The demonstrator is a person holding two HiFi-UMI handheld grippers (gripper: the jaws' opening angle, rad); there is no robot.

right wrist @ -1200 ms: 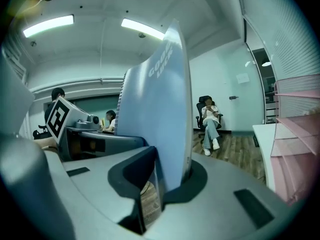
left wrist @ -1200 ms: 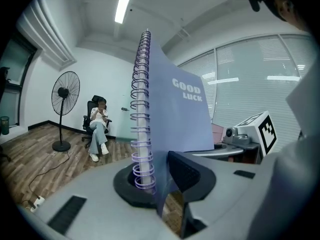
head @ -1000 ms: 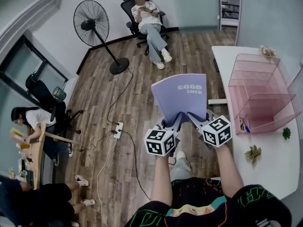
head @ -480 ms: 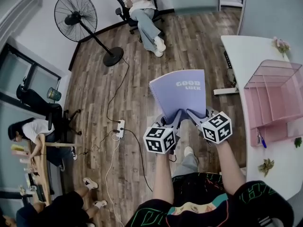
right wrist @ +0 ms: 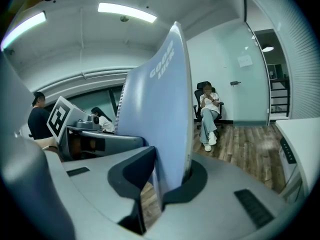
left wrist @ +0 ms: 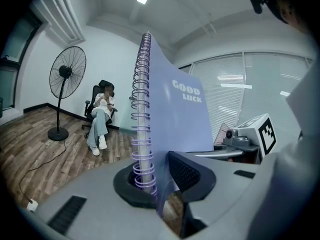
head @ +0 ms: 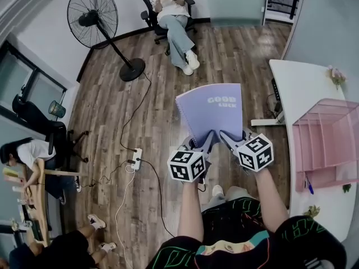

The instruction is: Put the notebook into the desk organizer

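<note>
A lilac spiral notebook (head: pixel 212 112) with "GOOD LUCK" on its cover is held up in the air over the wooden floor, gripped at its lower edge by both grippers. My left gripper (head: pixel 203 144) is shut on the notebook (left wrist: pixel 175 114) at the spiral-bound corner. My right gripper (head: pixel 225 138) is shut on the notebook (right wrist: pixel 160 119) at the other lower corner. The pink translucent desk organizer (head: pixel 331 144) stands on the white desk (head: pixel 291 88) at the right, apart from the notebook.
A standing fan (head: pixel 92 15) and a person seated on an office chair (head: pixel 171 4) are at the far side. A power strip (head: pixel 134 158) with cables lies on the floor. People sit at a desk on the left. Small plants (head: pixel 309 210) rest on the white desk.
The view has swung left, so the organizer and white desk sit nearer the right edge. Both grippers still hold the notebook in the same way.
</note>
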